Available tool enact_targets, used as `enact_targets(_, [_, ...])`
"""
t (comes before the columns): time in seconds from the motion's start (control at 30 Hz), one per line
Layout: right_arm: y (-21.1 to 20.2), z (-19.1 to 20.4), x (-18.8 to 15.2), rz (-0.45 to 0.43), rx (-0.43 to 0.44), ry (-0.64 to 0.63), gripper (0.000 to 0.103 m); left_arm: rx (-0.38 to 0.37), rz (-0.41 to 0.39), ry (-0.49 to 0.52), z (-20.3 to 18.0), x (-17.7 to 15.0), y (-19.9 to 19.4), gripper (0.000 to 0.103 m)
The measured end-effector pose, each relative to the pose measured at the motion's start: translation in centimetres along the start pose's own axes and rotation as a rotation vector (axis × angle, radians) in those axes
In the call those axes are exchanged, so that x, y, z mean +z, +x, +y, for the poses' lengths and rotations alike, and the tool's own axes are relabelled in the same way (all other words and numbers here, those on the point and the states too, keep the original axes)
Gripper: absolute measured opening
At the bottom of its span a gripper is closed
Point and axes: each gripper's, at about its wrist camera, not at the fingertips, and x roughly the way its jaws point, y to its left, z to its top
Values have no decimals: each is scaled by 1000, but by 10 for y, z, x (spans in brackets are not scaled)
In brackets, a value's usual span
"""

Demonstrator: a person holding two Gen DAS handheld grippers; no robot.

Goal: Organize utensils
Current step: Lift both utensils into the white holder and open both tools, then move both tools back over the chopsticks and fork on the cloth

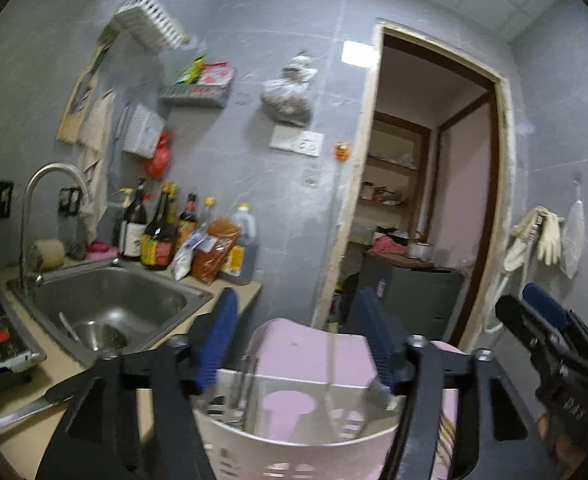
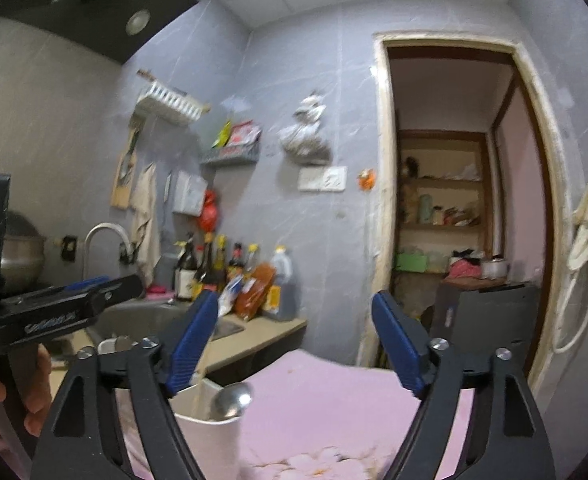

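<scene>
The left gripper [image 1: 298, 344] has its blue pads apart, and nothing is pressed between them. The white utensil holder [image 1: 294, 436] stands just under them, at 6 o'clock in the left wrist view, with thin utensils upright inside. The right gripper [image 2: 294, 344] also stands wide apart and empty. In the right wrist view the holder is at 7 o'clock, and a metal spoon [image 2: 232, 398] rises from it. The sink [image 1: 110, 304] lies at 9 o'clock beside the sauce bottles [image 1: 162, 232].
</scene>
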Motion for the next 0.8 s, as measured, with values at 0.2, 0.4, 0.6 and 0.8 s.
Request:
enact_targets(0.2, [-34,-41,16,-52,-113,-9,102,-102,7,43,-34,5,-4,82])
enact_targets(0.4, [-61,-74,17,-59,-206,-17,103,-195,27,85,-70,-1,0,94])
enact_targets(0.6, [-81,-95,5,-31,-259,-29,103,-255,70,136,-106,-18,8,95])
enact_targets(0.8, [-91,-112,-14,22,-273,-18,103,-274,153,183,-128,-44,25,95])
